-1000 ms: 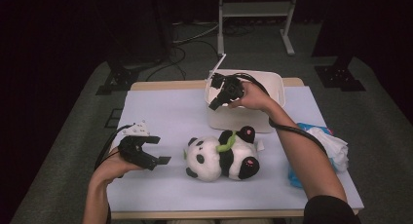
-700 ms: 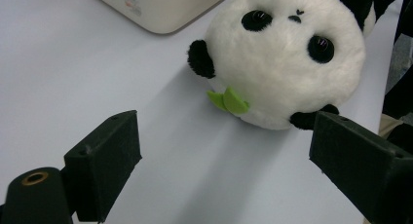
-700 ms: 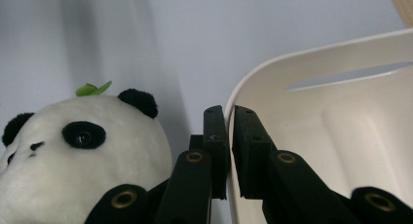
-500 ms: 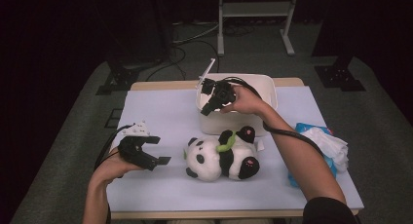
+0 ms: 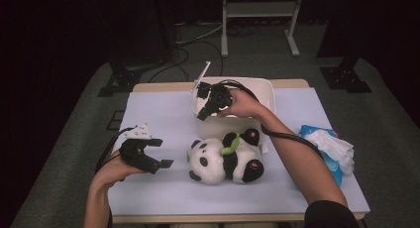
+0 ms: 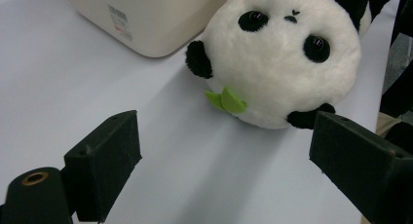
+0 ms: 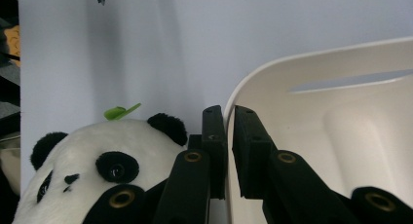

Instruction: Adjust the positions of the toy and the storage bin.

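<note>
Plush panda (image 5: 225,161) just beside tongs-gripped bin (image 5: 265,91) (tissue pack (image 5: 329,148) apart).

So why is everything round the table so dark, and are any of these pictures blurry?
High view: light falls on the table alone, so the floor behind fades to black, and the picture is soft and grainy. Left gripper view: the plush panda is sharp and throws a soft shadow, while the near jaws blur slightly. Right gripper view: the white bin is evenly lit, with no glare.
</note>
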The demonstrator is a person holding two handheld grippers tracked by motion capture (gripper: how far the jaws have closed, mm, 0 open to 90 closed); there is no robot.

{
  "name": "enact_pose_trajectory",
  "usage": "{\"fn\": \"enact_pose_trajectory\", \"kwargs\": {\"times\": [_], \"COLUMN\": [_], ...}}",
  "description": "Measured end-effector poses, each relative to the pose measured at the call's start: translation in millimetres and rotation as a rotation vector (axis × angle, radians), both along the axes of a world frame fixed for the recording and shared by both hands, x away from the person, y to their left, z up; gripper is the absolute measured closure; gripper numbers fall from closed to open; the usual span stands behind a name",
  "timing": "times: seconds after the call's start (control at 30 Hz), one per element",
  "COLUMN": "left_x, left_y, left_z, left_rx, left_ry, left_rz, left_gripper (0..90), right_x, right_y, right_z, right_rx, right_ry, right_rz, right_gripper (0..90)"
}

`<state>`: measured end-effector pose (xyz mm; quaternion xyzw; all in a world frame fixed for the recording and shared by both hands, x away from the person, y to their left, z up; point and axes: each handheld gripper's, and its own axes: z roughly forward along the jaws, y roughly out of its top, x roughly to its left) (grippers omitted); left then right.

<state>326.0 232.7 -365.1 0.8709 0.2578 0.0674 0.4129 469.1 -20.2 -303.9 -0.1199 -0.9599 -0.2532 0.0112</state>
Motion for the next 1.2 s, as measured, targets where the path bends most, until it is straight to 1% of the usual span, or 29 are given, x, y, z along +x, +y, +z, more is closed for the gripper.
{"fn": "enact_pose_trajectory", "kwargs": {"times": [0.1,0.17,0.23,0.3,0.37,0.4,0.47,0.53,0.57,0.63,0.73,0.9,1.2], "left_x": [0.1,0.0,-0.1,0.1,0.0,0.0,-0.1,-0.1,0.0,0.7,1.4,1.2,1.5], "left_y": [-0.3,-0.5,-0.8,-0.9,-1.0,-1.0,-1.0,-1.1,-1.3,-1.4,-1.3,-1.8,-0.9], "left_z": [-0.4,-0.5,-0.4,-0.2,-0.2,-0.1,0.0,-0.1,-0.2,-0.9,-1.3,-0.7,-1.4], "left_rx": [0.001,0.003,0.0,0.004,0.005,0.006,0.005,0.005,0.006,0.004,0.003,0.001,0.003], "left_ry": [0.003,0.002,0.002,0.002,0.001,0.0,0.002,0.003,0.004,0.004,0.007,0.004,0.006], "left_rz": [-0.001,-0.003,-0.005,-0.005,-0.005,-0.005,-0.003,-0.002,-0.001,-0.002,0.005,0.003,0.003], "left_gripper": [10.4,10.4,10.4,10.4,10.4,10.4,10.4,10.4,10.4,10.4,10.4,10.4,10.4], "right_x": [0.3,-0.9,-0.9,-1.8,-2.9,-3.6,-4.5,-6.5,-6.8,-8.0,-8.4,-10.4,-11.0], "right_y": [-3.1,-7.0,-14.1,-20.5,-27.1,-30.5,-37.2,-43.1,-45.7,-49.4,-50.4,-49.5,-50.6], "right_z": [0.1,1.8,4.7,6.2,5.9,5.6,4.3,3.7,3.4,2.9,2.2,2.6,2.6], "right_rx": [0.011,0.013,0.035,0.034,0.036,0.031,0.028,0.022,0.019,0.022,0.029,0.024,0.027], "right_ry": [0.014,0.014,0.024,0.018,0.025,0.019,0.024,0.018,0.023,0.017,0.01,-0.006,0.005], "right_rz": [0.004,0.004,0.006,0.0,-0.003,-0.004,-0.008,-0.014,-0.016,-0.018,-0.014,-0.007,0.008], "right_gripper": [82.6,80.0,75.6,74.3,73.0,73.1,73.4,78.9,81.4,83.1,83.8,84.7,84.8]}}
